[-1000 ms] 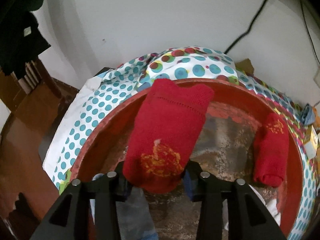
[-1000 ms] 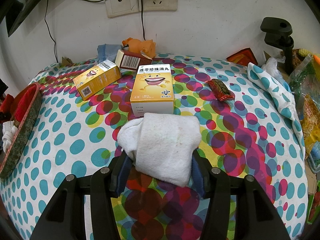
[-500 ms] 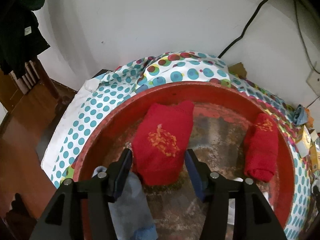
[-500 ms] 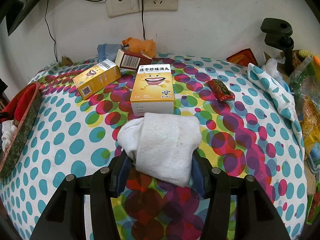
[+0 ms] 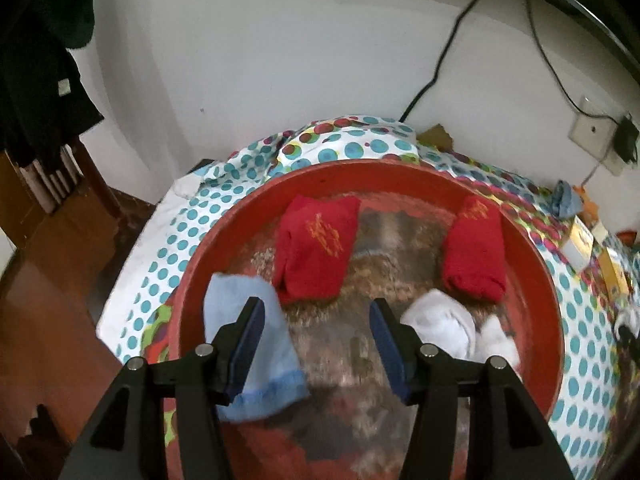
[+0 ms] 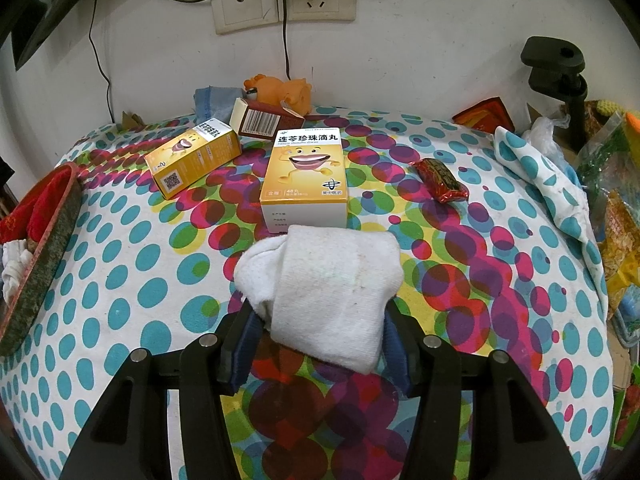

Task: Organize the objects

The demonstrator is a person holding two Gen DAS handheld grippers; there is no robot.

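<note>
Surface: dotted tablecloth [image 5: 168,248], white wall behind.
Left view: your left gripper [image 5: 316,322] stands open, empty, over the red basin [image 5: 224,232]; red sock [image 5: 316,248] lies inside.
Right view: your right gripper [image 6: 316,340] clamps the white sock [image 6: 332,280].
Next: carry it to the basin.

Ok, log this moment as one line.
left claw: open, empty over red basin | right claw: shut on white sock | red sock: in basin
</note>
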